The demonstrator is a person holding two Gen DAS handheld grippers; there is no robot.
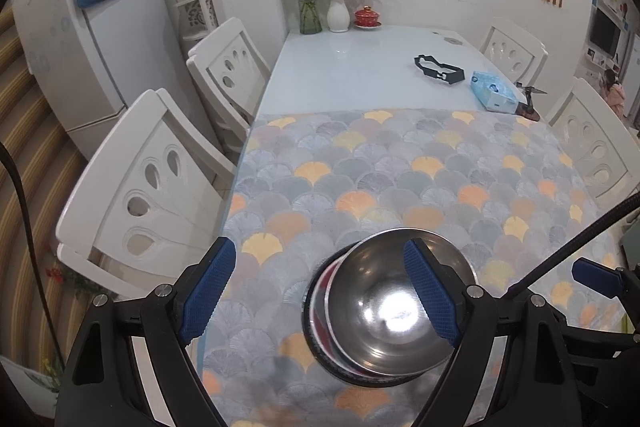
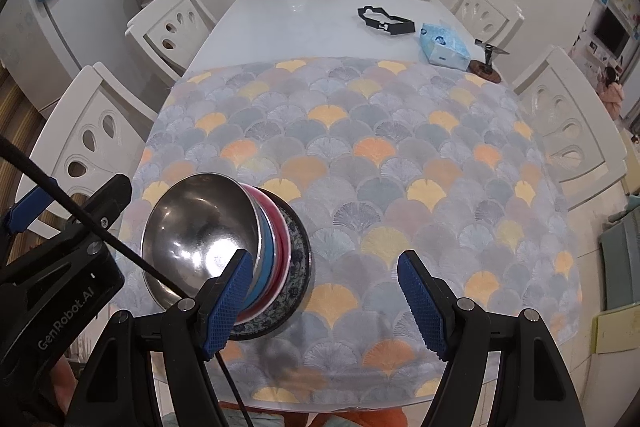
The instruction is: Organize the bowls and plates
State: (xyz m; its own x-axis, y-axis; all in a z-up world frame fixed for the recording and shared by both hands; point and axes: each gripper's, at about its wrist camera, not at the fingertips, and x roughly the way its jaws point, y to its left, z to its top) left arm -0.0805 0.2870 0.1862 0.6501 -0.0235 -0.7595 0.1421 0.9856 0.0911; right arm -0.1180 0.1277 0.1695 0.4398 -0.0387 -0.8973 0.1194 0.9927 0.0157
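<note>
A steel bowl tops a stack of bowls on a blue-patterned plate near the front of the cloth-covered table. In the right wrist view the steel bowl sits on a blue bowl and a red bowl. My left gripper is open above the stack's left side, its right pad over the bowl. My right gripper is open and empty, just right of the stack.
White chairs stand on both sides of the table. At the far end are flower vases, a red lidded cup, a black strap and a blue tissue pack.
</note>
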